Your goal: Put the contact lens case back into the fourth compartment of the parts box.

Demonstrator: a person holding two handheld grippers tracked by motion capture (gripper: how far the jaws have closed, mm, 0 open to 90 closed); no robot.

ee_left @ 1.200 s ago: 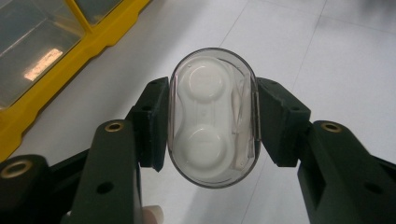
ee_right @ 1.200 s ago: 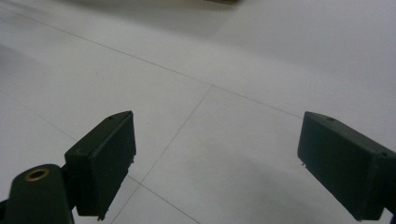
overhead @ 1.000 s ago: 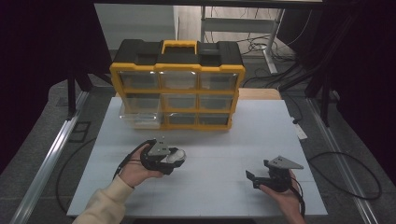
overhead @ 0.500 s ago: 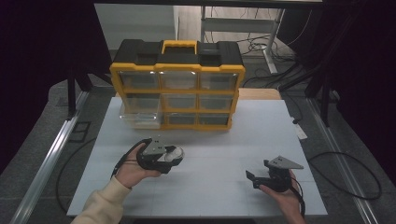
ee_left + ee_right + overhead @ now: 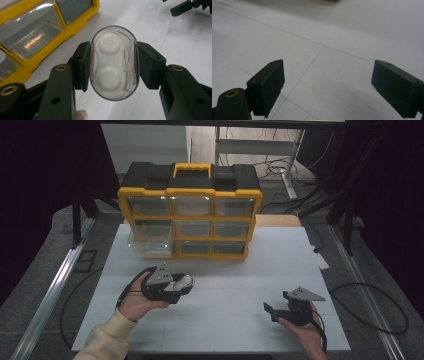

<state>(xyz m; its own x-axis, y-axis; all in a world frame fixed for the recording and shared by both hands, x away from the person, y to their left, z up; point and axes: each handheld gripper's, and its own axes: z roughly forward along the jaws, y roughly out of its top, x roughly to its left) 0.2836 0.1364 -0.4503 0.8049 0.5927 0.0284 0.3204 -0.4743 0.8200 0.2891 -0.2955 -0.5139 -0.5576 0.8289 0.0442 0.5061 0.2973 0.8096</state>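
A clear oval plastic case [image 5: 113, 62] with two round white lidded wells inside sits clamped between the left hand-held gripper [image 5: 113, 65], in front of the yellow-and-black plastic drawer organiser [image 5: 190, 210] (transparent drawers, no legible writing). Both sit over the smooth white tabletop [image 5: 235, 285], faintly lined. Farther from the organiser, the right hand-held gripper [image 5: 327, 86] gapes empty.

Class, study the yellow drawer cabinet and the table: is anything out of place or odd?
One thing stands out: the lower-left clear drawer of the yellow cabinet is pulled out beyond the frame, while the other drawers sit flush. The left gripper holds a clear oval case; the right gripper is open over the bare white table.
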